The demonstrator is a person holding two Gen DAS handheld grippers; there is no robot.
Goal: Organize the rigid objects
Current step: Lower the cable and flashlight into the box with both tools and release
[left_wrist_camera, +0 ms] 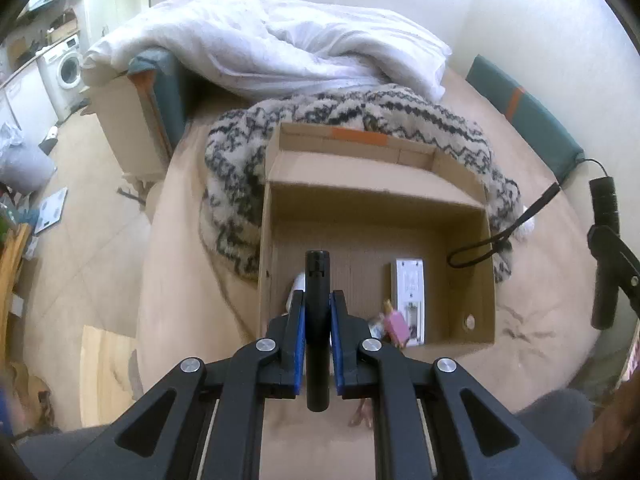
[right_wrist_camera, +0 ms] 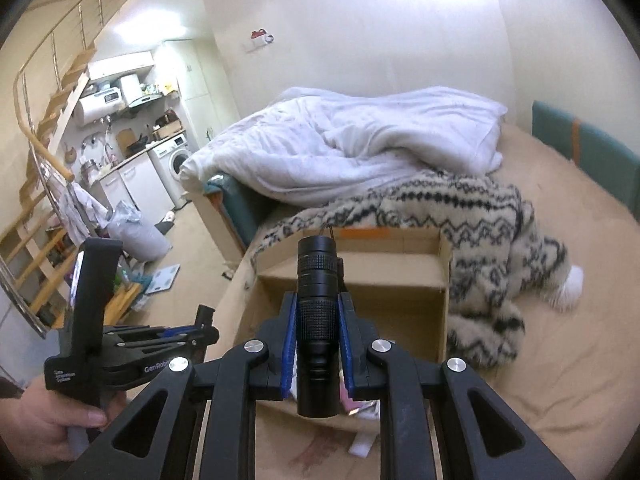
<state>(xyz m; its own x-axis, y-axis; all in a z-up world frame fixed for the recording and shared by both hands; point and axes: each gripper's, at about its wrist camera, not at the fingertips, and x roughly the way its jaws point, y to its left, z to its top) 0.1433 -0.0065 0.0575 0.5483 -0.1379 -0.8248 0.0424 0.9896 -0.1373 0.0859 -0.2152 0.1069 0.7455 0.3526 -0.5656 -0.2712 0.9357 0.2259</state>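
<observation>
An open cardboard box (left_wrist_camera: 472, 216) sits on the beige bed; it also shows in the right wrist view (right_wrist_camera: 442, 280). Inside lie a white remote (left_wrist_camera: 410, 300), a pink item (left_wrist_camera: 396, 326) and a white object (left_wrist_camera: 297, 286), partly hidden. My left gripper (left_wrist_camera: 318, 304) is shut on a black stick-like object (left_wrist_camera: 317, 320), held above the box's near edge. My right gripper (right_wrist_camera: 318, 312) is shut on a black flashlight (right_wrist_camera: 319, 320) with a wrist cord, held above the box; the flashlight also shows at the right of the left wrist view (left_wrist_camera: 603, 232).
A patterned fleece blanket (left_wrist_camera: 236, 168) lies behind and beside the box, a white duvet (left_wrist_camera: 280, 40) beyond it. Teal cushions (left_wrist_camera: 528, 116) line the wall. Floor with clutter, a washing machine (left_wrist_camera: 68, 68) and stairs (right_wrist_camera: 44, 152) lie to the left.
</observation>
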